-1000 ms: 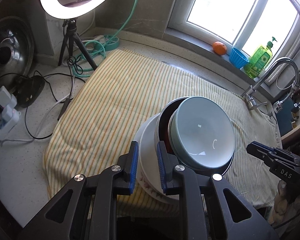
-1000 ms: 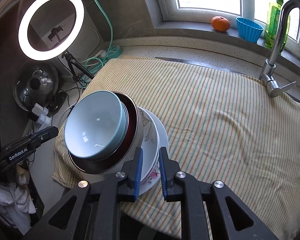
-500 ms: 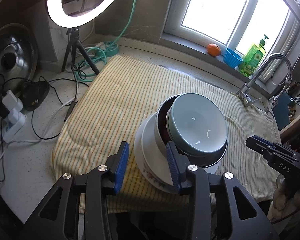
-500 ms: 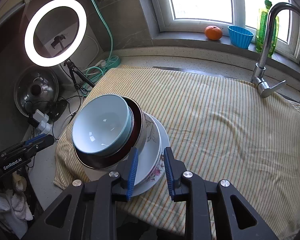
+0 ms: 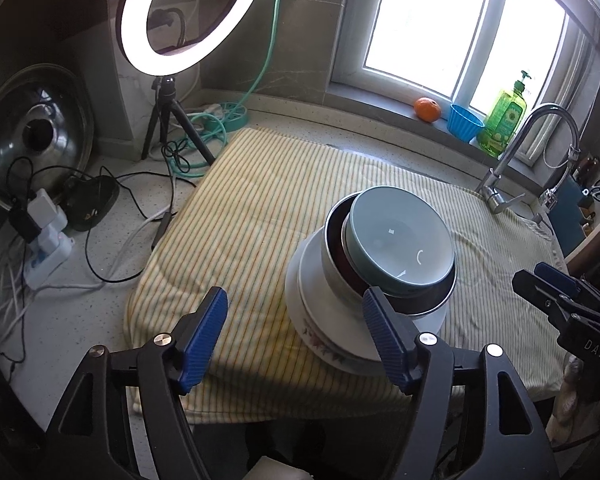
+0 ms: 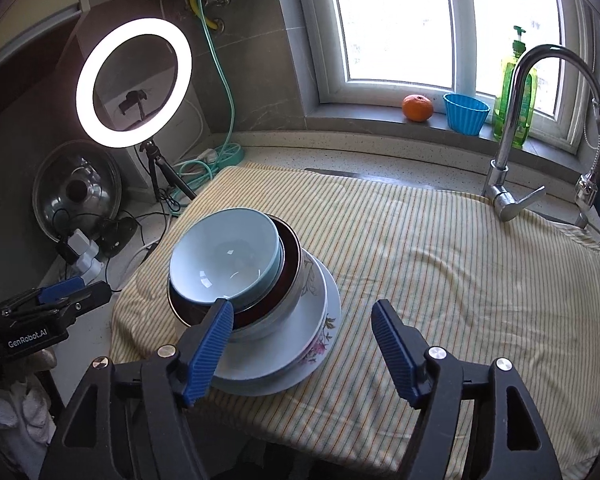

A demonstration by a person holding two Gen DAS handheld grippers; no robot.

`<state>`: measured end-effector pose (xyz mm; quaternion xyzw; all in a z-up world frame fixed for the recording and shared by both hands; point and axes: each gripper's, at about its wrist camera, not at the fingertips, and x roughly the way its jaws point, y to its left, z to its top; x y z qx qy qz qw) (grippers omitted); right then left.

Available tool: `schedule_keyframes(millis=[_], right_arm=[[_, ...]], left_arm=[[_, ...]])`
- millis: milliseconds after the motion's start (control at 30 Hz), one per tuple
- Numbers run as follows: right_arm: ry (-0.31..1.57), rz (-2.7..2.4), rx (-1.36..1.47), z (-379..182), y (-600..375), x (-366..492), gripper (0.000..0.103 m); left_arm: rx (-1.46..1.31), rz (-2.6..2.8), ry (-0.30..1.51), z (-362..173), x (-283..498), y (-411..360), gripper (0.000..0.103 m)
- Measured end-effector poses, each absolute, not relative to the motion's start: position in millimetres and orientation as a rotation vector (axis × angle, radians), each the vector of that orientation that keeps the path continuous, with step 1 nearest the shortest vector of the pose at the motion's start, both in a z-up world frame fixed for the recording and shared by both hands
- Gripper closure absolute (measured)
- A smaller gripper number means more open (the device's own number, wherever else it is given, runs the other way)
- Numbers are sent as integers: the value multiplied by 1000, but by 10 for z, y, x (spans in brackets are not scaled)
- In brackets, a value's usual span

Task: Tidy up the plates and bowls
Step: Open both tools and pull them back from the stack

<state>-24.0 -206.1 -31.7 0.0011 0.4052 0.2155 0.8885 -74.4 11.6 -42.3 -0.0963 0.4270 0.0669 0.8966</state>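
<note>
The dishes look gathered already: a pale blue bowl sits tilted inside a dark-lined metal bowl, which rests in a white bowl on a flowered plate over a plain white plate; the whole pile stands on the striped cloth covering the table, at about eight o'clock from the cloth's middle in the right wrist view, near its front edge. The left tool is opening, jaws wide, nothing between them, the pile just beyond its right finger; the right tool is opening too, wide and empty, the plates' rim lying in the gap without touching. I judge the stacking done; what may remain is squaring the leaning blue bowl, or nothing; no other loose dishes show on the cloth.
</note>
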Motion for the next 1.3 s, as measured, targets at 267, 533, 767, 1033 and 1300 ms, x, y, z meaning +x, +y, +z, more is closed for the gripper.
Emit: schedule_keyframes(millis=[267, 533, 767, 1033, 1300], right_arm=[[843, 444, 9, -330, -2069, -341, 27], [832, 432, 22, -306, -2109, -352, 27], [836, 439, 17, -312, -2076, -333, 27], [841, 442, 17, -321, -2041, -299, 27], [854, 440, 25, -356, -2042, -269, 27]], left_arm=[[-188, 106, 882, -395, -765, 23, 32], [-190, 94, 874, -363, -774, 0, 32], [-195, 92, 875, -366, -774, 7, 32], [-198, 91, 882, -373, -750, 7, 32], [-200, 88, 888, -377, -722, 22, 32]])
